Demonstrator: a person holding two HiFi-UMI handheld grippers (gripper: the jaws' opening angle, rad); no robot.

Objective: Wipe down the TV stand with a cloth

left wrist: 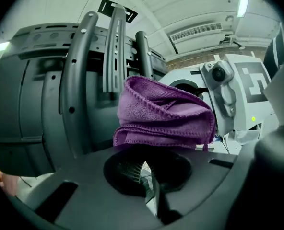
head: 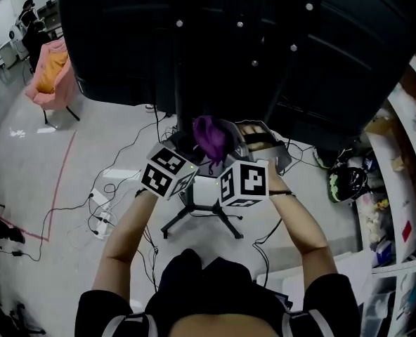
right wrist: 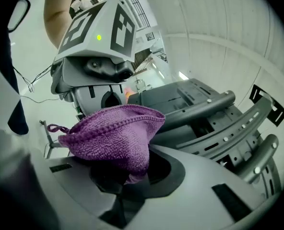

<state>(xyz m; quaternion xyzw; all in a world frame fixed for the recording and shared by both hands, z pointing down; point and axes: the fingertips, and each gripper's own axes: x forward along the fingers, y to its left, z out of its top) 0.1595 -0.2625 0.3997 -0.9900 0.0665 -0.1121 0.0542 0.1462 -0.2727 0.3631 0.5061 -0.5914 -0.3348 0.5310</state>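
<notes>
Subject item: the cloth (head: 209, 137) is purple, with a fine looped pile and a stitched hem along its edges. In the head view it sits at frame centre as a bunched mass, just ahead of the two marker cubes and in front of the dark rear of the TV (head: 264, 34).

Left gripper (left wrist: 149, 178): the jaws stand narrow, with a slim slit of light between them. The cloth's lower hem sits across their far end. In the left gripper view the cloth fills the frame centre, folded into several flat layers with the hems stacked.

Right gripper (right wrist: 125, 181): the jaws are closed on the cloth's lower tip. The rest balloons upward as a pouch at centre left of the frame, with a small loop (right wrist: 51, 127) trailing at its left edge.

TV stand (head: 194, 213): the splayed legs rest on the floor at lower centre of the head view, below the grippers. The slotted mounting arms (left wrist: 114, 47) show at upper left of the left gripper view, close behind the cloth.

Surroundings: cables (head: 102, 209) lie at left, and a pink chair (head: 50, 76) is at upper left.
</notes>
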